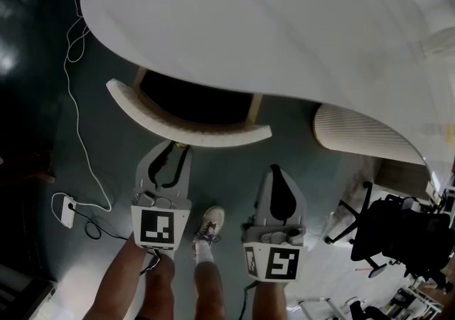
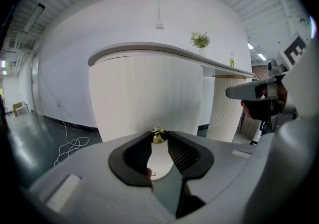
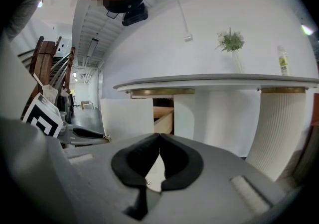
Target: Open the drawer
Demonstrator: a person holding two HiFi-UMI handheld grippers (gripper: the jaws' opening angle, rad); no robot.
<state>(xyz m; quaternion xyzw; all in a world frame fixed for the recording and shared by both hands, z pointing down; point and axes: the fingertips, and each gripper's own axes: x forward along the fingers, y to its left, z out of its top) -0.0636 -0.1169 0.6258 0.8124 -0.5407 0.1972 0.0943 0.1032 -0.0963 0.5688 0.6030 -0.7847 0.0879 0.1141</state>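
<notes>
The drawer stands pulled out from under the white curved tabletop, its rounded ribbed front facing me. My left gripper reaches that front. In the left gripper view the jaws close on the small brass knob of the drawer front. My right gripper hangs to the right, off the drawer, with its tips together and nothing between them. The right gripper view shows the drawer's front panel and wooden side.
A ribbed white pedestal stands at the right under the tabletop. A white cable and power strip lie on the dark floor at the left. A black office chair is at the right. The person's legs and shoe are below.
</notes>
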